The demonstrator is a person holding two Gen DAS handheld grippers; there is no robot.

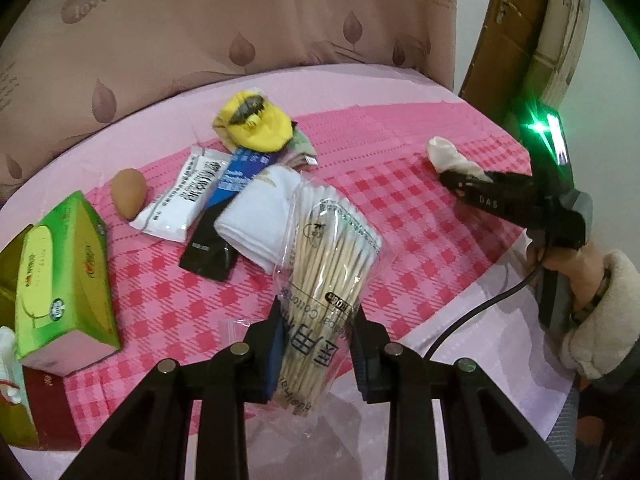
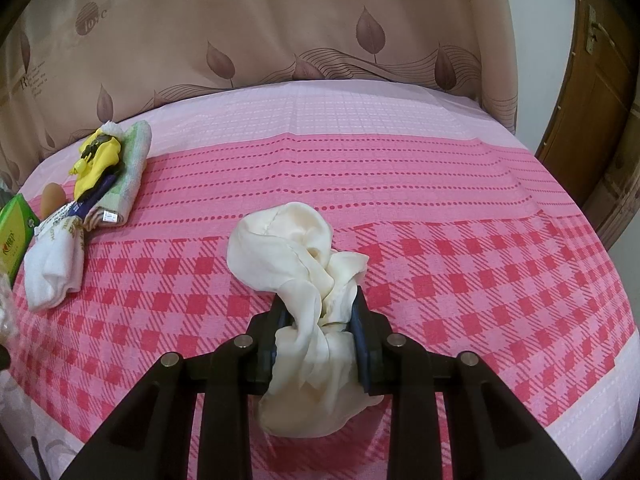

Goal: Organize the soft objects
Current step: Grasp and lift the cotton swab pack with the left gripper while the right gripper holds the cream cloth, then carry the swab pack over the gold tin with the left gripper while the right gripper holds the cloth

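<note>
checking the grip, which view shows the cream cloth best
The right wrist view. The cream cloth fills the middle of that picture, bunched between the pads of the right gripper, which is shut on it. The left wrist view shows only a small end of it sticking out past that gripper, far off to the right.
</note>
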